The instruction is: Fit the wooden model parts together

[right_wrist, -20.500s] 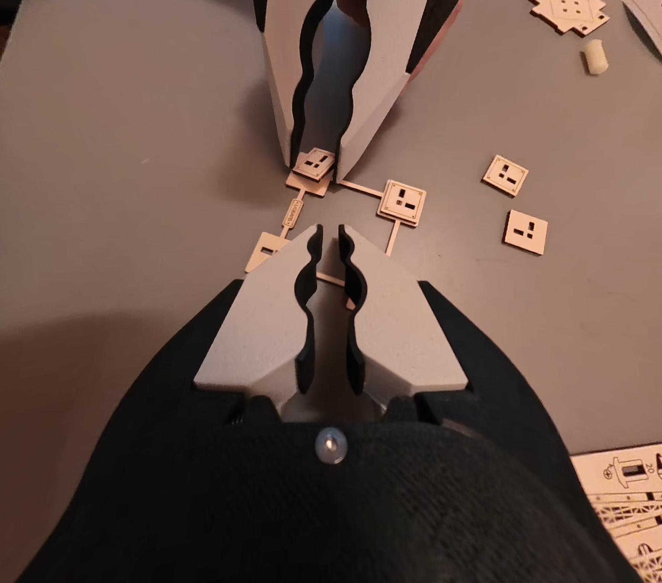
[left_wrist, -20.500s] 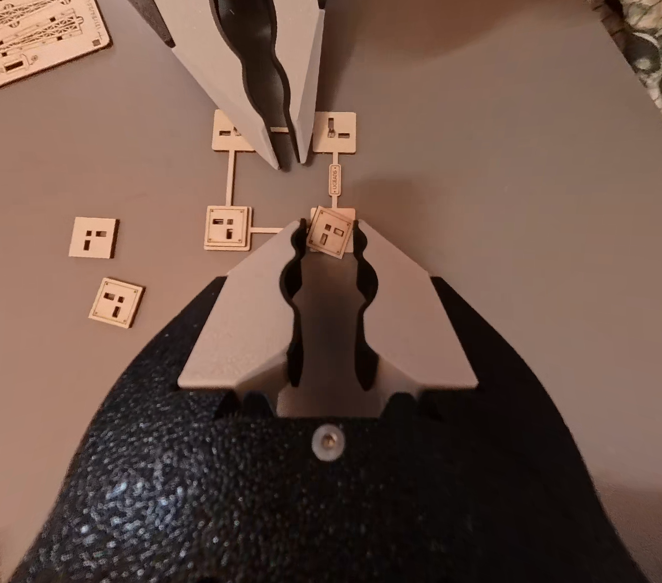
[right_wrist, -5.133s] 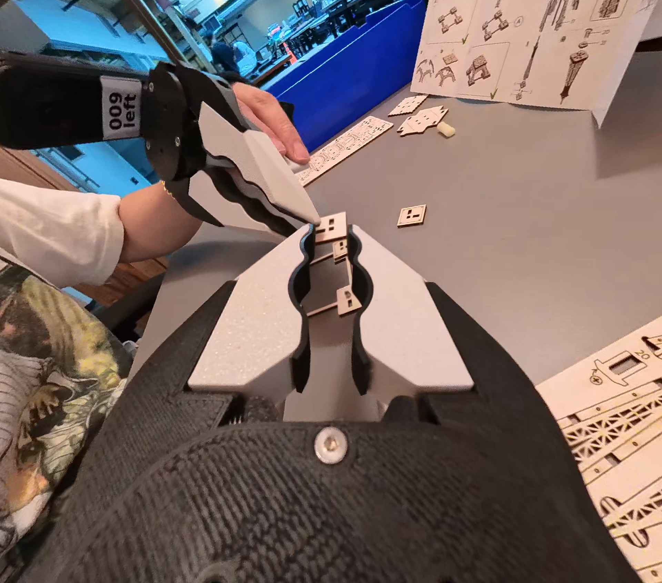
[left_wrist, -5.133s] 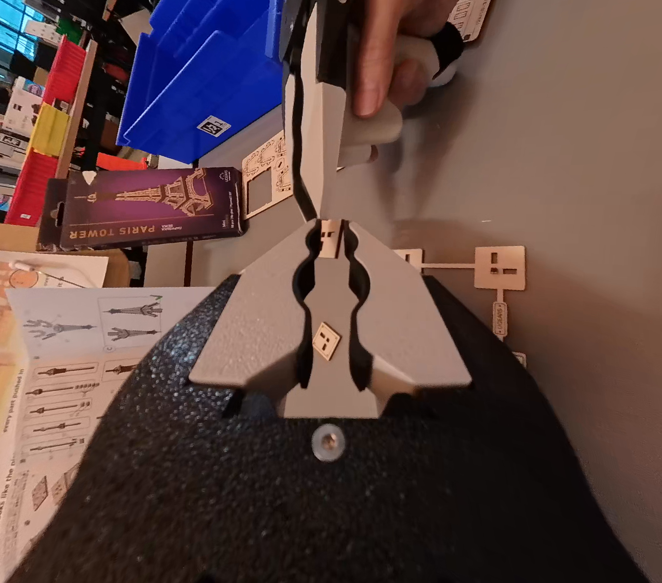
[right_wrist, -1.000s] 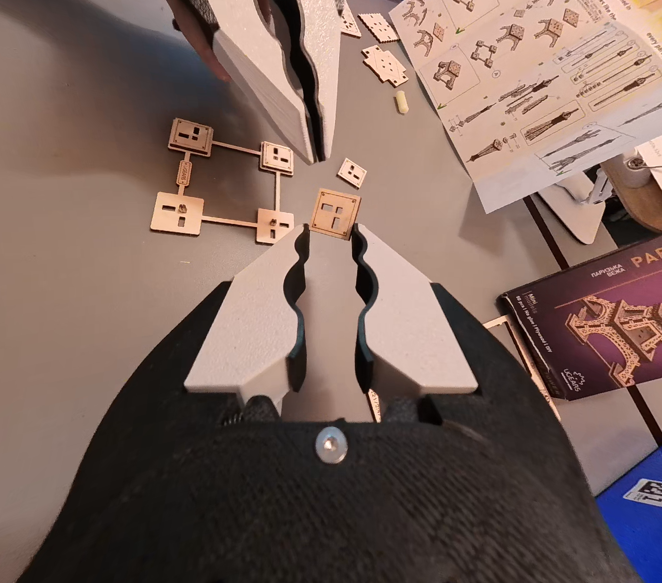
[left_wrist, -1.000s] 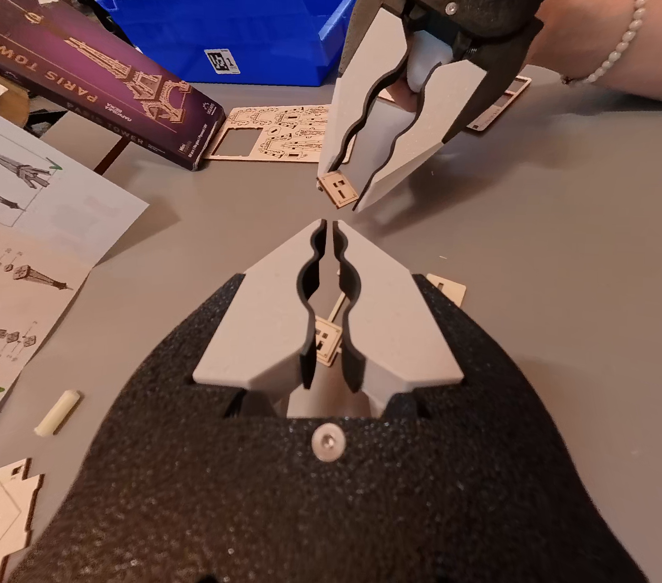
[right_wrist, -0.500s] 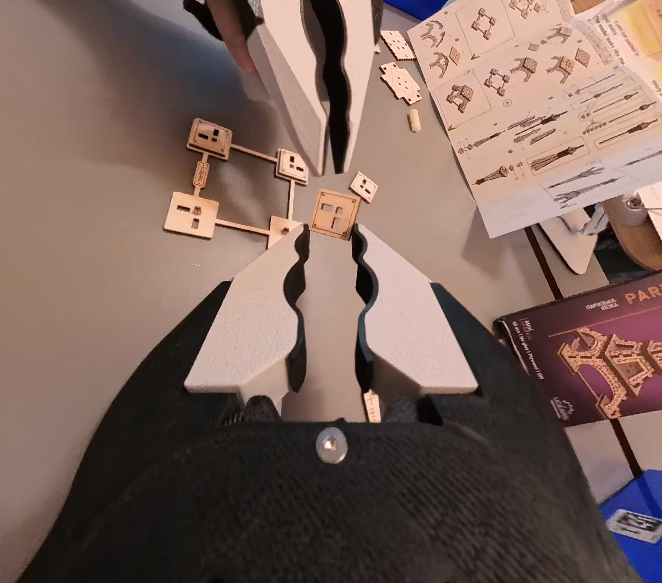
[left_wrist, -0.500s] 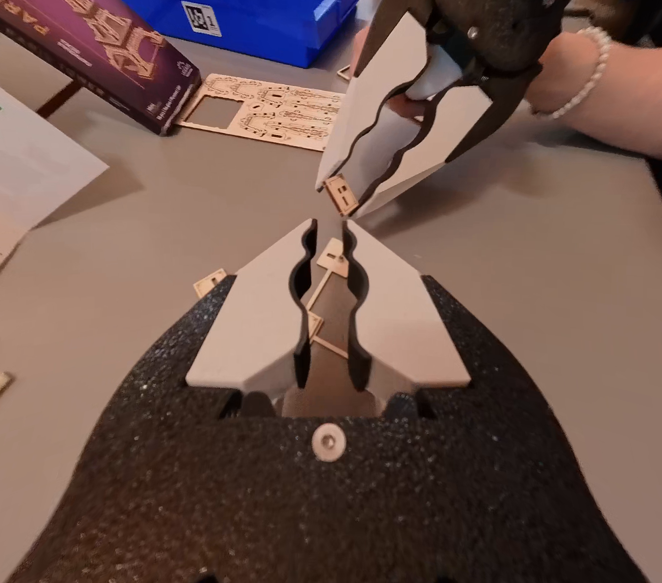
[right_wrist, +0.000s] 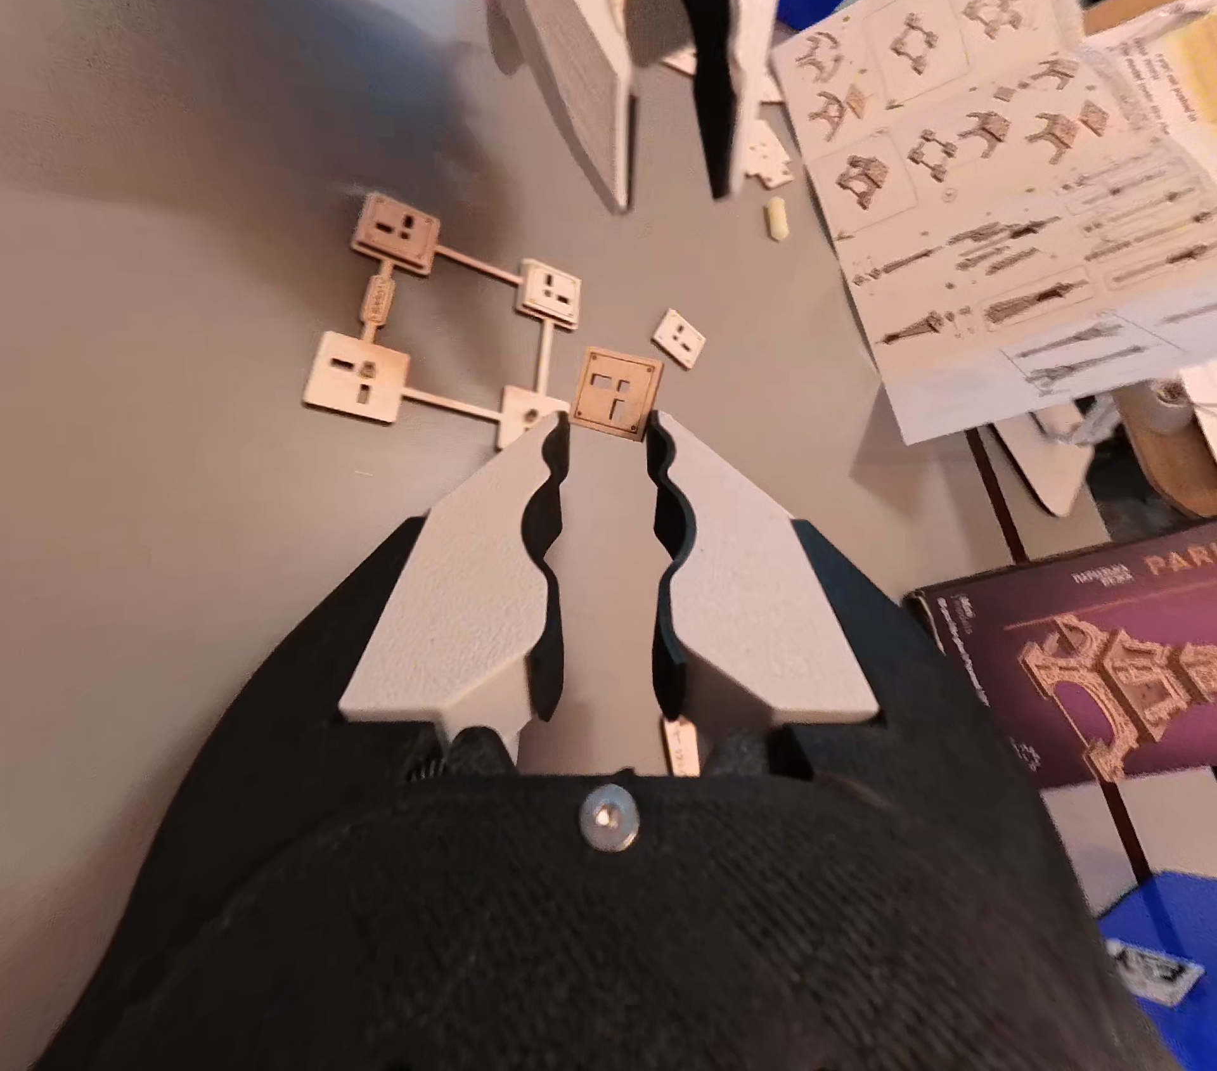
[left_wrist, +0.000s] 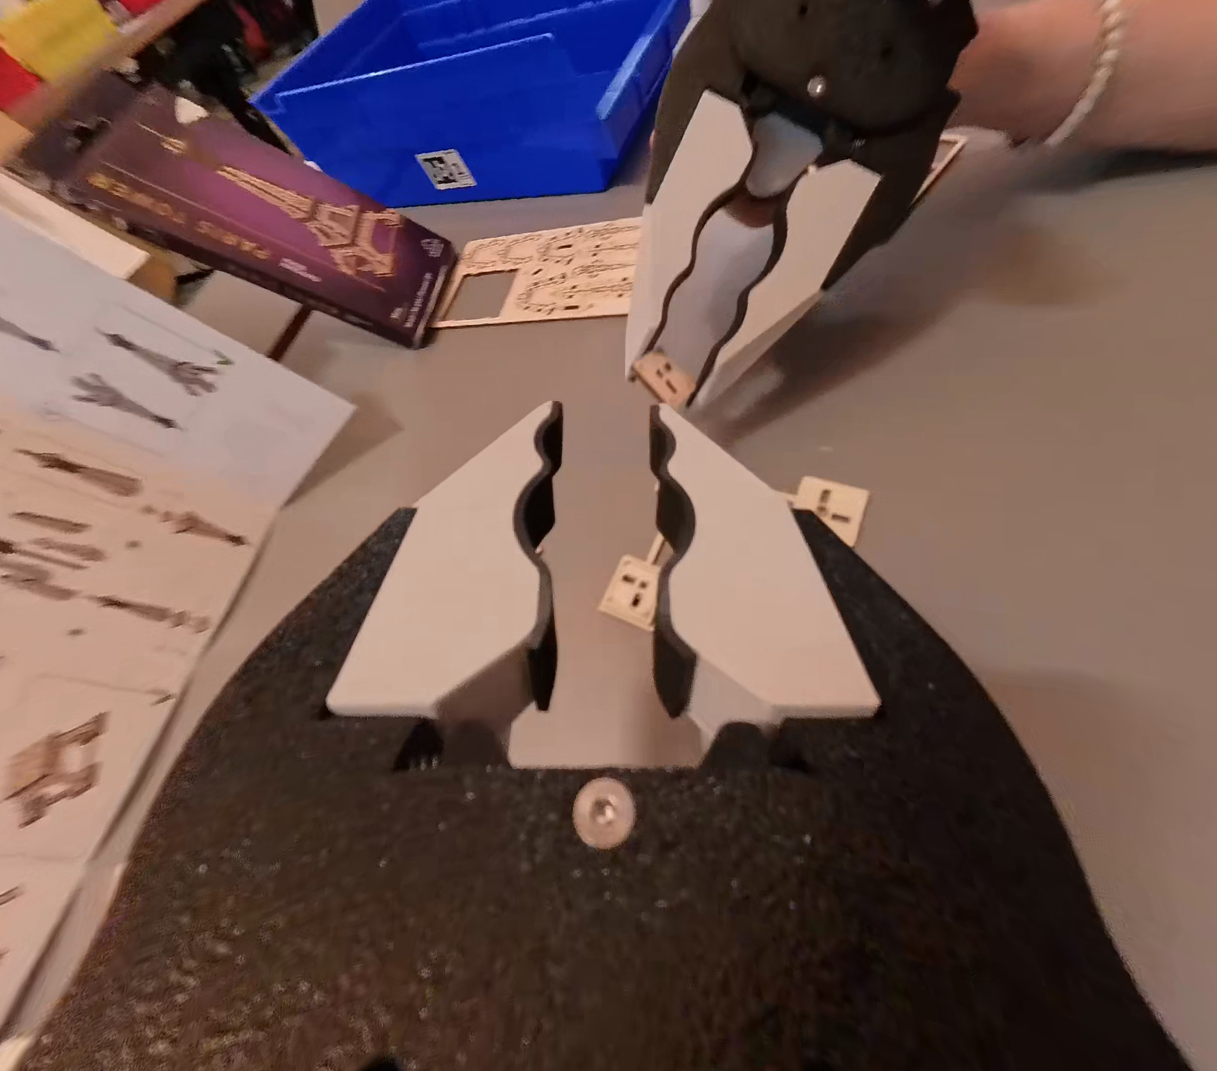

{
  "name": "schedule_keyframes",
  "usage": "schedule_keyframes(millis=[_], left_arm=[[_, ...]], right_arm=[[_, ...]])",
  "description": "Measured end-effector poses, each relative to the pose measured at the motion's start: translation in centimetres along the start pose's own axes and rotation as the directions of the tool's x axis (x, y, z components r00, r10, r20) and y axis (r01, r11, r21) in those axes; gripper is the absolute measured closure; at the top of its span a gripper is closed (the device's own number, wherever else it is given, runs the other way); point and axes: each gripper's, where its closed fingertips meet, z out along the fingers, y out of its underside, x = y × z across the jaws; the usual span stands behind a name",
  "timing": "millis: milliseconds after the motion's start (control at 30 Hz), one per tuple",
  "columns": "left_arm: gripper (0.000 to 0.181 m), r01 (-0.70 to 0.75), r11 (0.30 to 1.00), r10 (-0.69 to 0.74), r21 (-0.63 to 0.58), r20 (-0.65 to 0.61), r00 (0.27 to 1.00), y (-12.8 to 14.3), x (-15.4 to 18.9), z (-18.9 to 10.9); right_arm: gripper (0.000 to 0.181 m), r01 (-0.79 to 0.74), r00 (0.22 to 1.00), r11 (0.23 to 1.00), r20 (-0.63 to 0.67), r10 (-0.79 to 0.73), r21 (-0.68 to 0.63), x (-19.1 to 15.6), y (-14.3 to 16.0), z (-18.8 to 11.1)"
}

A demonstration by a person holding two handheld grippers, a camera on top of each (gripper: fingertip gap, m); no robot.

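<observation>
A: What is the surface, and what lies around it?

B: A grey table (left_wrist: pixel 988 512). A purple model box (left_wrist: pixel 250 223), a blue bin (left_wrist: pixel 474 71) and a cut-out plywood sheet (left_wrist: pixel 560 275) lie at its far side, with an instruction sheet (left_wrist: pixel 99 447) to the left. Past the table are more benches and red and yellow bins, all blurred.

A: And the grippers?

B: The left gripper (left_wrist: pixel 606 420) has its jaws parted with nothing between them. The right gripper (right_wrist: pixel 607 420) pinches a small square wooden plate (right_wrist: pixel 616 393) at its fingertips, above the table.

A: Where are the other parts?

B: The right wrist view shows the whole wooden frame (right_wrist: pixel 448 322) of four squares joined by thin bars, flat on the table, one loose square (right_wrist: pixel 678 339) just beside it and a pale peg (right_wrist: pixel 777 218) farther off. The left wrist view catches only two of the frame's squares behind its own fingers, but it alone shows the person's wrist with a bead bracelet (left_wrist: pixel 1093 58).
</observation>
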Motion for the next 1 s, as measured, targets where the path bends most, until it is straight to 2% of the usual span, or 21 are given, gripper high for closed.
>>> schedule_keyframes(millis=[67, 133, 200, 400, 567, 667, 833, 1000], left_arm=[[0.161, -0.022, 1.000, 0.022, -0.003, 0.057, 0.998, 0.1, -1.1, -0.7], [0.167, 0.023, 1.000, -0.023, 0.006, 0.112, 0.993, 0.1, -2.3, -1.0], [0.167, 0.062, 0.998, -0.063, 0.007, 0.116, 0.991, 0.5, -2.6, -0.8], [0.165, 0.052, 0.998, -0.054, 0.024, 0.058, 0.997, 0.1, -1.2, 0.3], [0.148, -0.075, 0.996, 0.072, -0.038, -0.086, 0.994, 0.9, 2.0, 1.0], [0.147, -0.165, 0.984, 0.158, -0.064, -0.099, 0.982, 1.0, 2.8, 1.2], [0.145, -0.231, 0.968, 0.217, -0.096, -0.138, 0.966, 1.4, 4.0, 1.8], [0.147, -0.253, 0.966, 0.240, -0.053, -0.174, 0.955, 0.8, 5.0, 1.9]], right_arm=[[0.159, -0.030, 0.996, 1.000, -0.080, 0.030, -0.001, 1.6, 0.4, -0.5], [0.159, -0.063, 0.987, 0.998, -0.147, 0.065, 0.016, 2.9, 0.5, -1.1], [0.159, -0.110, 0.980, 0.992, -0.161, 0.119, 0.060, 3.4, 0.3, -1.4], [0.159, -0.105, 0.991, 0.987, -0.070, 0.114, 0.120, 1.7, -0.6, -0.9], [0.159, -0.087, 0.996, 0.987, 0.046, 0.081, 0.134, -0.4, -1.2, -0.6], [0.159, -0.044, 0.996, 0.993, 0.088, 0.034, 0.113, -1.4, -1.3, -0.6], [0.159, -0.034, 0.990, 0.992, 0.140, 0.017, 0.118, -2.3, -1.7, -0.9], [0.159, -0.046, 0.981, 0.992, 0.194, 0.021, 0.121, -3.1, -1.8, -1.2]])
